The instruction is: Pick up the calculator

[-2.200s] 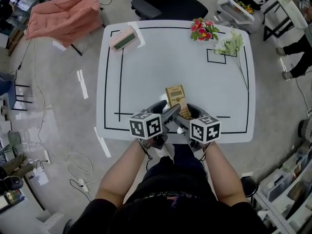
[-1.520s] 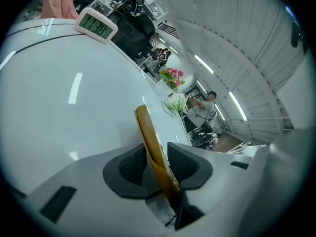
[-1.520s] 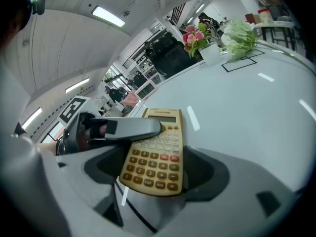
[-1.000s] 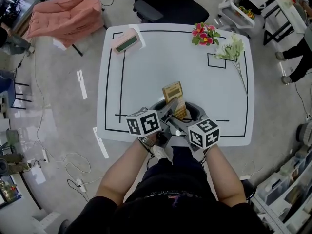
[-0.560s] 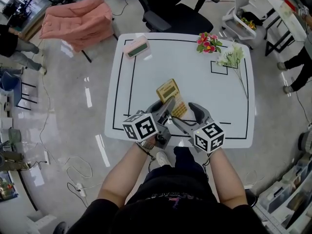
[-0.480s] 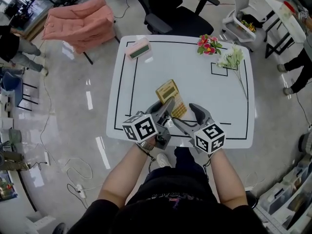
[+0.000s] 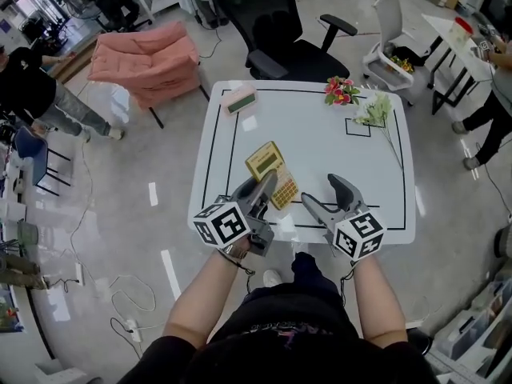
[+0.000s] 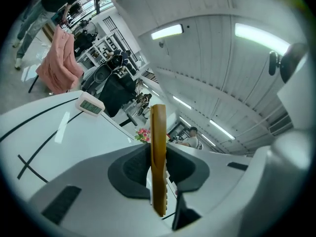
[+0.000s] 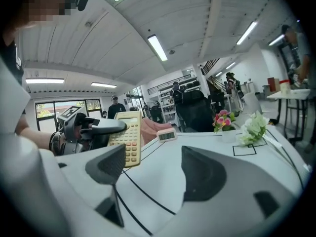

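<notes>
Calculator [image 7: 270, 174], tan w/ pale keys, is clamped in the left gripper [image 7: 264, 185]. In the left gripper view it shows edge-on btwn the two jaws, both pads pressed on its flat faces, and its near end pokes back toward the camera. It's off the worktop [image 7: 320, 138], held in the air over the near-left part of the white surface. The right gripper view shows it roughly upright, key side facing the right gripper [image 7: 318, 190], display end up.

The right gripper hangs just beside it on the right, jaws apart, w/ only bare worktop btwn them. It doesn't touch the calculator. Both grippers point away from the person across the worktop, marker cubes toward the body.

The worktop is white w/ rounded corners and a black tape outline, plus a line down the left side and a small taped square at far right. A pink digital clock [image 7: 240, 99] lies at the far-left corner, well apart from the calculator. A pink flower bunch [image 7: 341, 91] sits at the far edge, right of centre. Just beside it are white flowers [image 7: 374, 109] by the taped square, long stem running down the right side.

Beyond the worktop stands a black office chair [image 7: 276, 22]. A pink cushioned seat [image 7: 148, 54] is on the floor to the left, and a person [image 7: 36, 90] in a dark top stands at far left.
</notes>
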Demonstrator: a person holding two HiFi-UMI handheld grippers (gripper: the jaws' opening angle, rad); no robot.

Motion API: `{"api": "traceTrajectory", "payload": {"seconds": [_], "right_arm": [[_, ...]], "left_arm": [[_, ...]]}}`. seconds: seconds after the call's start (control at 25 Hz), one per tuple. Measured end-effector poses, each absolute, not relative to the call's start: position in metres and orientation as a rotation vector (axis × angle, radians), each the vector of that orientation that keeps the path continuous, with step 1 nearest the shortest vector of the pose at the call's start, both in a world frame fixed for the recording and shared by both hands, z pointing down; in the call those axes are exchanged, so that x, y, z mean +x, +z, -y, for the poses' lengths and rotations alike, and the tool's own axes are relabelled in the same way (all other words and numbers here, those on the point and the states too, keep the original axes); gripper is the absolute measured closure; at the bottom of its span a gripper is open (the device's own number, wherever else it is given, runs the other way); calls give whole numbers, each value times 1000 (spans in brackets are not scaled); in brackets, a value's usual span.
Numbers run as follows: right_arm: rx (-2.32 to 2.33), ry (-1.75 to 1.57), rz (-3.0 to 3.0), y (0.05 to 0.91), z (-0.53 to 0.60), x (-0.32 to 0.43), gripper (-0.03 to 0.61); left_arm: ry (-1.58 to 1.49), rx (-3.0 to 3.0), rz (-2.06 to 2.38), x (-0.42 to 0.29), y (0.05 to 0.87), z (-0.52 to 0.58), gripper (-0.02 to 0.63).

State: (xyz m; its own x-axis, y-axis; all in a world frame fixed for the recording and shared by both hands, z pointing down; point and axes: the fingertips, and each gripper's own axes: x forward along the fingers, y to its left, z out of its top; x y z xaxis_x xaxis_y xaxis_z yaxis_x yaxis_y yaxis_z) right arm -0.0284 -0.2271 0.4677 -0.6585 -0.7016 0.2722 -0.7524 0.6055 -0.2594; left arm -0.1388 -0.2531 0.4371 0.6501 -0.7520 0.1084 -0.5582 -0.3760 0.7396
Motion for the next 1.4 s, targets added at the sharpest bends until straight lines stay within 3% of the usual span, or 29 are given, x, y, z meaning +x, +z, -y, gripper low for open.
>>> {"api": "traceTrajectory", "payload": {"seconds": [0.12,0.2,0.32,0.92,1.4], "right_arm": [[1279,460,2698,450,218,-26,251],[1330,402,2693,439,208,-23,323],[1415,307,2679,421,190,-21,573],[1497,58,2680,354,106,5,577],[1407,39,2712,347,52,93,577]], "left_arm": [[-302,2134,1034,-147,425,236,534],[-290,2168,1043,-151,416,223,534],[-260,2233,1055,-155,403,201,534],[-140,2430,1057,-127,374,107,534],[-175,2375,1134,-40,375,48,534]]}}
